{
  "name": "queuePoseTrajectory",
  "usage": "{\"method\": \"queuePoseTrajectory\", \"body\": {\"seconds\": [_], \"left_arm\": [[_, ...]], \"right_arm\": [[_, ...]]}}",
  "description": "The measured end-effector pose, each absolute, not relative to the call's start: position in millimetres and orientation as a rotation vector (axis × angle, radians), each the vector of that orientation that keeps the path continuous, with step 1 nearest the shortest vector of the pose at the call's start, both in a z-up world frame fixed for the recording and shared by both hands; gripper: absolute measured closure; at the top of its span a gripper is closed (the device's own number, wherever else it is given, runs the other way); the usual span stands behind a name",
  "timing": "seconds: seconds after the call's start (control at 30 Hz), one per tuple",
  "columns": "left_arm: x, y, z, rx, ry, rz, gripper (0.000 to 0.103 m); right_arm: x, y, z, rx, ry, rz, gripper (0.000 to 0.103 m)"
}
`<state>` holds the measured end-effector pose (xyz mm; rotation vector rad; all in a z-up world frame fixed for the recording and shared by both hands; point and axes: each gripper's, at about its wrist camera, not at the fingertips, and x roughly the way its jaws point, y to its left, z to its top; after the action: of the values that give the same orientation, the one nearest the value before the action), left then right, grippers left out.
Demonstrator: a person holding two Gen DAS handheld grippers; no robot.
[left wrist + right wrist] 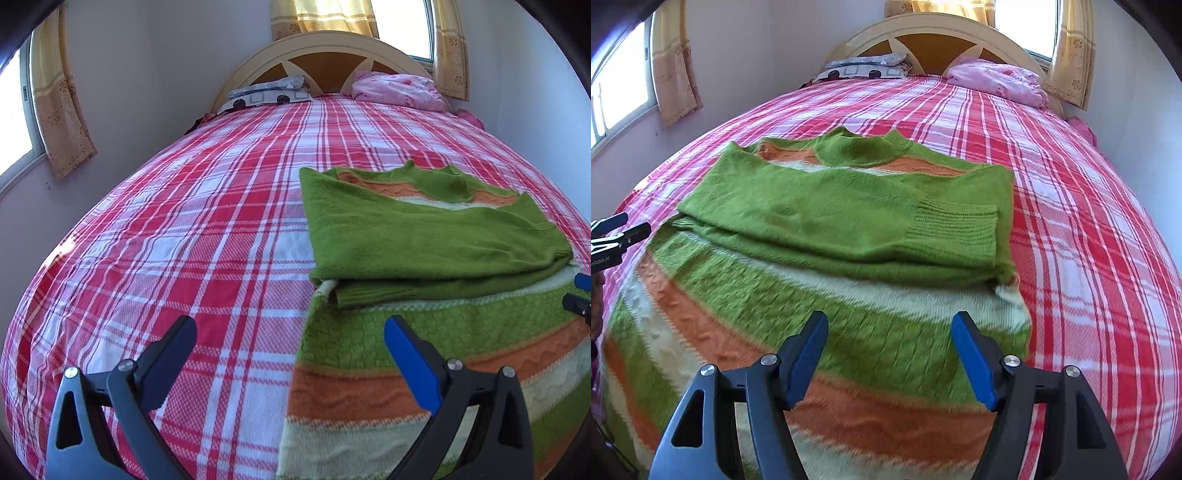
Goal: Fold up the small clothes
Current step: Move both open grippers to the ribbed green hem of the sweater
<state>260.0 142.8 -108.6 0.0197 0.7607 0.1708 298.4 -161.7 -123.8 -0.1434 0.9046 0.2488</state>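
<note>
A small knit sweater (pixel 827 236) in green with orange and cream stripes lies flat on the bed, both green sleeves folded across its chest. It also shows in the left wrist view (pixel 424 236). My left gripper (pixel 291 332) is open and empty, hovering over the sweater's lower left edge. My right gripper (pixel 890 328) is open and empty above the striped hem. The left gripper's tip shows at the left edge of the right wrist view (pixel 620 229); the right gripper's tip shows at the right edge of the left wrist view (pixel 580 291).
The bed carries a red and white plaid sheet (pixel 184 221). A grey patterned pillow (pixel 269 92) and a pink bundle (pixel 399 90) lie by the headboard (pixel 325 48). Walls and curtained windows stand on both sides.
</note>
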Motion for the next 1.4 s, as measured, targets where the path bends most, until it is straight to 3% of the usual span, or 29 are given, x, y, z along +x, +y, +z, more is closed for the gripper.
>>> {"method": "queuePoseTrajectory", "body": {"seconds": [0.87, 1.4], "left_arm": [[145.3, 102.8, -116.0, 0.109, 0.840, 0.025, 0.000], [88.4, 122.3, -130.0, -0.014, 0.921, -0.010, 0.000]], "right_arm": [[179.3, -141.6, -120.4, -0.173, 0.919, 0.315, 0.033], [104.4, -158.1, -118.9, -0.134, 0.940, 0.295, 0.033]]}}
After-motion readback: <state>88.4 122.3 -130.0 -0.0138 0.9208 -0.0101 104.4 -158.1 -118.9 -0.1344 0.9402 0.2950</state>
